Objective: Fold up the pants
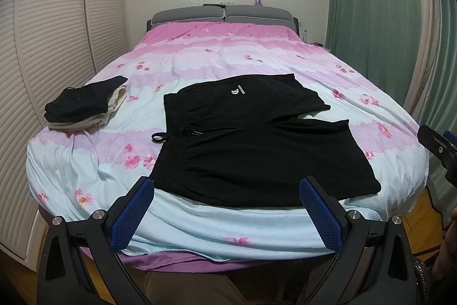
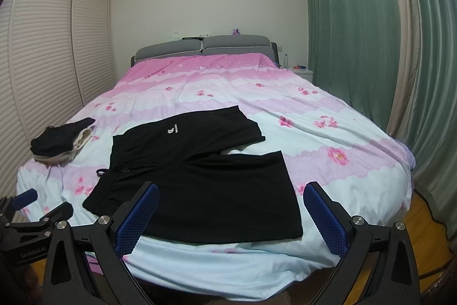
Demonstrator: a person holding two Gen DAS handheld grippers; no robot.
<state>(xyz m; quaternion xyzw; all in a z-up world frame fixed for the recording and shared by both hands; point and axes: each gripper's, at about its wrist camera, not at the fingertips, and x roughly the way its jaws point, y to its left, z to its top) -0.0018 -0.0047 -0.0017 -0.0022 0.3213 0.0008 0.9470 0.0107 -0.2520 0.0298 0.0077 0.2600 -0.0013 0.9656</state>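
Black shorts [image 1: 251, 139] [image 2: 200, 176] lie spread flat near the foot of the bed, waistband to the left, both legs pointing right, a small white logo on the far leg. A drawstring [image 1: 174, 133] trails off the waistband. My left gripper [image 1: 227, 185] hovers open just short of the near hem, nothing between its blue pads. My right gripper [image 2: 231, 190] also stands open, over the near leg's edge and apart from the cloth. The left gripper's body [image 2: 25, 207] shows at the lower left of the right wrist view.
A stack of folded dark and cream clothes [image 1: 82, 105] [image 2: 61, 143] rests at the bed's left edge. The floral pink and pale-blue cover [image 1: 228, 53] stretches to a grey headboard [image 1: 222, 13]. Louvred wardrobe doors [image 1: 57, 47] stand left, green curtains [image 2: 357, 33] right.
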